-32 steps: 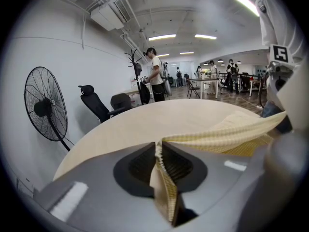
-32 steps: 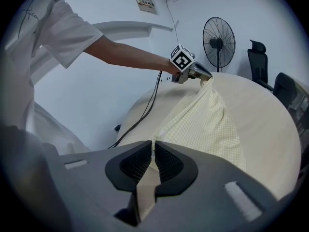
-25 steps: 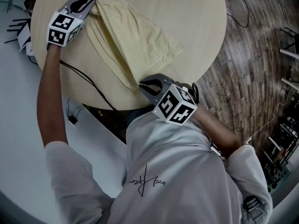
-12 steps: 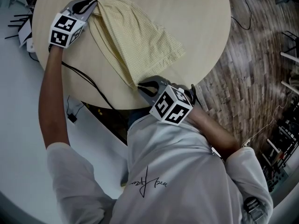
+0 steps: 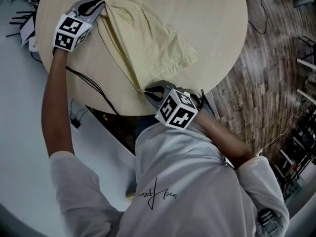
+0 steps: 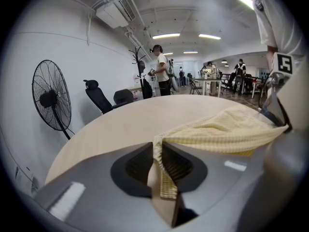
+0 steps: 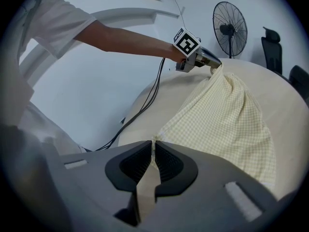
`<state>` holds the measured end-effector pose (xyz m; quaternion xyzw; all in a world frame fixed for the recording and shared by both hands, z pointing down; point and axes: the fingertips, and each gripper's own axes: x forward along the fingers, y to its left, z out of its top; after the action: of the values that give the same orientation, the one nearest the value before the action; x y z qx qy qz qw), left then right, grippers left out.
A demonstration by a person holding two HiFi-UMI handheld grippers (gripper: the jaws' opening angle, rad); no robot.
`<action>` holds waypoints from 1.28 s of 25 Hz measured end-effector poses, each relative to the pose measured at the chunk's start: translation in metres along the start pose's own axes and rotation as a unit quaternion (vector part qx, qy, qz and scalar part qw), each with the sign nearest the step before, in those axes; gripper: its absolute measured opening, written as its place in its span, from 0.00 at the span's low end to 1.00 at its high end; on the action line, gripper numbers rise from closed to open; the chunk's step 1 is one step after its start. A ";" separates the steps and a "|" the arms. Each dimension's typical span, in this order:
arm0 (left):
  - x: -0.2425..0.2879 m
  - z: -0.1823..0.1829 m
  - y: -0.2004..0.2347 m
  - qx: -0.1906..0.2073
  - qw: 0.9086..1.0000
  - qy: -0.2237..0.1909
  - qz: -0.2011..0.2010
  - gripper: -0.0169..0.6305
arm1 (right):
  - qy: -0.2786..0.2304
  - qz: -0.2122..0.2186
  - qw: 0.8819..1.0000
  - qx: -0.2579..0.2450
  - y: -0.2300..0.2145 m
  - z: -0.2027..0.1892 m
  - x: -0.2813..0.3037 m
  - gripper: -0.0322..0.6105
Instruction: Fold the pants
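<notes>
Head view: left claw (image 5: pixel 98 5), right claw (image 5: pixel 148 91) clamp pants (image 5: pixel 148 43).

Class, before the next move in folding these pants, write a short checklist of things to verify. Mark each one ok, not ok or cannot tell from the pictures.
1. Left gripper shut on a corner of the pants: ok.
2. Right gripper shut on the pants' near corner: ok.
3. Pants lie wholly on the table: ok, though the near corner is close to the rim.
4. Fabric flat between the grippers: not ok, creases run along it.
5. Black cable apart from the fabric: ok.
</notes>
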<state>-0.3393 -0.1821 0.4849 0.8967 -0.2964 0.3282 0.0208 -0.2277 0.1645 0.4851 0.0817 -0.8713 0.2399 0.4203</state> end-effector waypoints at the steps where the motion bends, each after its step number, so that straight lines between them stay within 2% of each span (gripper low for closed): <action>1: -0.001 -0.002 0.000 -0.002 1.000 0.000 -0.001 0.17 | 0.003 0.001 1.000 -0.001 0.000 -0.001 0.002 0.08; 5: -0.006 -0.007 -0.003 -0.009 1.000 0.002 -0.007 0.18 | 0.016 0.004 1.000 -0.005 0.000 -0.007 0.007 0.09; 11: -0.024 -0.018 -0.001 -0.039 0.999 0.005 -0.004 0.28 | 0.029 0.021 0.999 -0.014 0.006 -0.014 0.014 0.09; 16: -0.038 -0.023 -0.003 -0.057 0.998 0.004 0.005 0.33 | 0.040 0.041 0.998 -0.026 0.016 -0.020 0.015 0.11; 24: -0.068 -0.020 -0.007 -0.084 0.996 -0.017 0.037 0.38 | 0.019 0.022 0.999 -0.028 0.013 -0.010 0.009 0.11; 32: -0.084 -0.005 -0.050 -0.096 0.994 -0.016 0.058 0.38 | 0.002 -0.013 1.000 -0.018 -0.015 0.001 -0.010 0.11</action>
<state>-0.3659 -0.0960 0.4466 0.8770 -0.3783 0.2845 0.0826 -0.2170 0.1503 0.4819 0.0853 -0.8734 0.2187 0.4266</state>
